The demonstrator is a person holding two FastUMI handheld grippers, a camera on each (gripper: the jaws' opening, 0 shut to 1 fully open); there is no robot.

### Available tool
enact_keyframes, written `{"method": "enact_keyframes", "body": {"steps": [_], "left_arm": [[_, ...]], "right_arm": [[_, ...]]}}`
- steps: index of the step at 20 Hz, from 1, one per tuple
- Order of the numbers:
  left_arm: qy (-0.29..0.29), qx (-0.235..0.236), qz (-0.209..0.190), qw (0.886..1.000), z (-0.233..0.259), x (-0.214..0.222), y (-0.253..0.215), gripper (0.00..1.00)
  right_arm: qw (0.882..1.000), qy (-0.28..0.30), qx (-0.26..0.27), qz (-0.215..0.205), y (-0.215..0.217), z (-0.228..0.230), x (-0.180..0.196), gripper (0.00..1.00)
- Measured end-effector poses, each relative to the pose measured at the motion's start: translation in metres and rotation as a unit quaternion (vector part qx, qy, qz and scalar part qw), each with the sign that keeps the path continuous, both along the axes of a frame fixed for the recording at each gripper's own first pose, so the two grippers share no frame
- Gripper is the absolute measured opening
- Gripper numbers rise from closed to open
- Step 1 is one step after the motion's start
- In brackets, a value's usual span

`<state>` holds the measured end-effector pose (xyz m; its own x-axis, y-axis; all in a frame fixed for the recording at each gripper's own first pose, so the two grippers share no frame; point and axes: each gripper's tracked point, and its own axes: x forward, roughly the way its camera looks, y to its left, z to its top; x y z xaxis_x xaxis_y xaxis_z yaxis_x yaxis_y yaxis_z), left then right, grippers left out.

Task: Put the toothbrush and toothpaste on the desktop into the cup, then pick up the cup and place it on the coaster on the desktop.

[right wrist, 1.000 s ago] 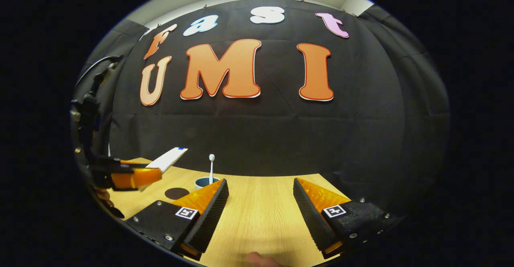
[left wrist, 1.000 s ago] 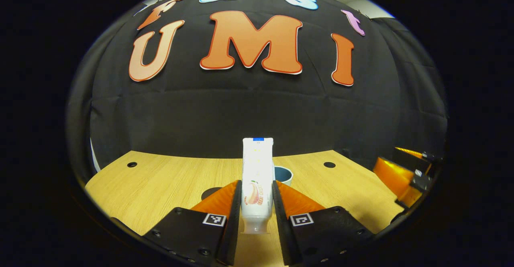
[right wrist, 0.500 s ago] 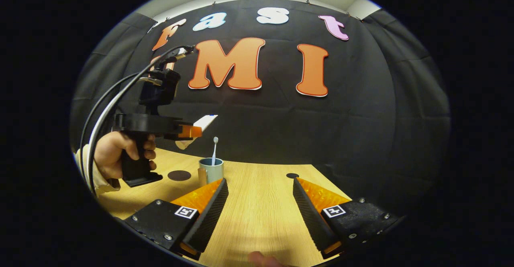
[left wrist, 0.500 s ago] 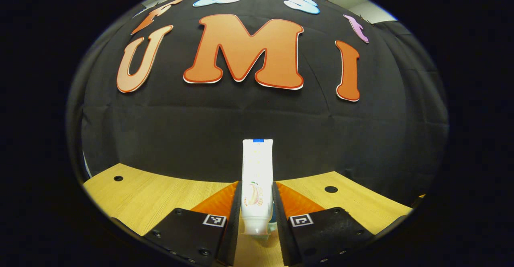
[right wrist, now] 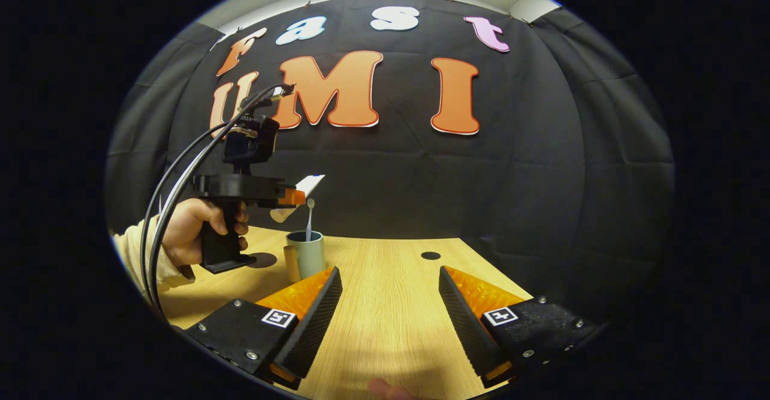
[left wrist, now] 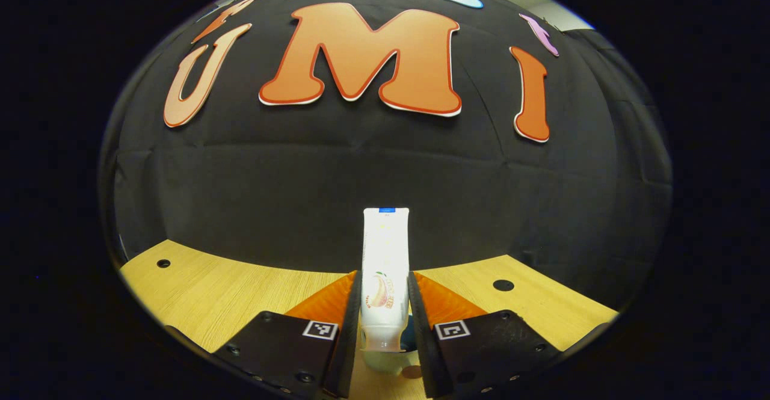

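One item left: the toothpaste tube (left wrist: pixel 385 267) isn't in the cup (right wrist: pixel 307 254) yet; the toothbrush (right wrist: pixel 309 219) already stands there.
Left gripper (left wrist: pixel 385 304): I have it clenched on the tube, held just above the cup.
Right gripper (right wrist: pixel 390 304): my fingers are spread, holding nothing, near the cup.
Next move: I judge the tube must tip cap-down over the cup, clear of the brush, before I let go.
Coaster (right wrist: pixel 263 260): a dark patch beside the cup behind my left hand (right wrist: pixel 201 231), partly covered.
Hidden: the cup's rim under the tube in the left gripper view.
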<state>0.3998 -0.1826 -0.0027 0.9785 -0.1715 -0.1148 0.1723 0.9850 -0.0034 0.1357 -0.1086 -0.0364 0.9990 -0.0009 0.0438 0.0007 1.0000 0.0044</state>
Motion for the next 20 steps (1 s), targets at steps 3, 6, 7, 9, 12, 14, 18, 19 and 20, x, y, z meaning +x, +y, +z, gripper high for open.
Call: {"method": "enact_keyframes", "body": {"steps": [3,6,7,9,12,14,18,19,20], "left_arm": [[-0.02,0.002,0.005,1.0,0.009,-0.002,0.003,0.45],[-0.021,0.005,-0.004,1.0,0.014,-0.003,-0.002,0.43],[-0.015,0.008,-0.005,1.0,0.012,-0.003,-0.003,0.43],[-0.001,0.01,-0.003,1.0,-0.001,0.0,-0.001,0.43],[0.019,0.015,-0.008,1.0,-0.012,0.001,-0.002,0.44],[0.02,0.013,-0.012,1.0,-0.011,-0.001,-0.003,0.44],[0.023,0.019,-0.04,0.999,-0.01,-0.007,-0.008,0.6],[0.024,0.019,-0.056,0.998,-0.008,-0.01,-0.01,0.66],[0.024,0.019,-0.071,0.997,-0.006,-0.012,-0.012,0.73]], "right_arm": [[1.0,0.003,0.003,0.002,0.002,-0.004,0.001,0.98],[1.0,0.009,0.011,0.003,0.003,-0.009,0.004,0.98],[1.0,0.01,0.012,0.004,0.004,-0.01,0.004,0.98],[1.0,0.011,0.017,0.002,0.003,-0.01,0.005,0.98],[1.0,0.01,0.02,0.002,0.003,-0.011,0.006,0.98],[1.0,0.012,0.023,0.004,0.003,-0.012,0.006,0.98],[0.999,0.014,0.028,0.005,0.003,-0.016,0.008,0.98],[0.999,0.014,0.029,0.005,0.003,-0.018,0.008,0.98],[0.999,0.015,0.031,0.004,0.001,-0.02,0.009,0.98]]}}
